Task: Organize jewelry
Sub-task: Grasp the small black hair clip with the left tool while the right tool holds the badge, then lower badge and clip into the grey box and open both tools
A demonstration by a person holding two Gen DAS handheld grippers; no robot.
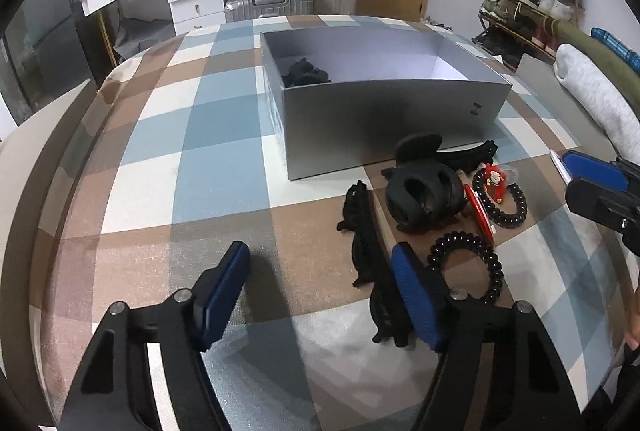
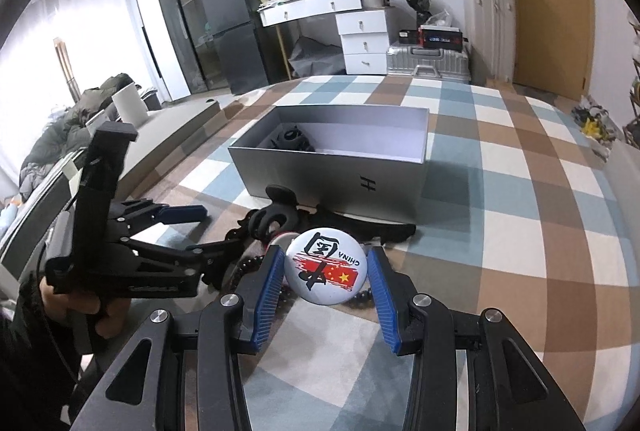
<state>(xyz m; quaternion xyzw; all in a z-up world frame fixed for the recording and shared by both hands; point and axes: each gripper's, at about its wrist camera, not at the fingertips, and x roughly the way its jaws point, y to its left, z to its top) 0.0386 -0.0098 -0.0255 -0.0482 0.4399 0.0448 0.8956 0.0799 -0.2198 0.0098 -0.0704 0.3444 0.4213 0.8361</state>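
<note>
A grey open box [image 1: 384, 115] stands on the checked cloth, with one black hair claw [image 1: 306, 71] inside; the box also shows in the right wrist view [image 2: 332, 175]. In front of it lie black hair claws [image 1: 424, 197], a long black clip [image 1: 368, 251], a black spiral hair tie [image 1: 466, 267], a black bead bracelet [image 1: 506, 205] with a red charm. My left gripper [image 1: 320, 295] is open and empty, just left of the long clip. My right gripper [image 2: 326, 271] is closed on a round white badge [image 2: 326, 267] with a red flag print, above the pile.
The cloth-covered surface [image 1: 200, 151] has open space left of the box. A rolled grey blanket [image 1: 592, 99] lies at the right edge. White drawers [image 2: 362, 39], a silver suitcase [image 2: 428, 61] and a dark fridge [image 2: 232, 31] stand beyond.
</note>
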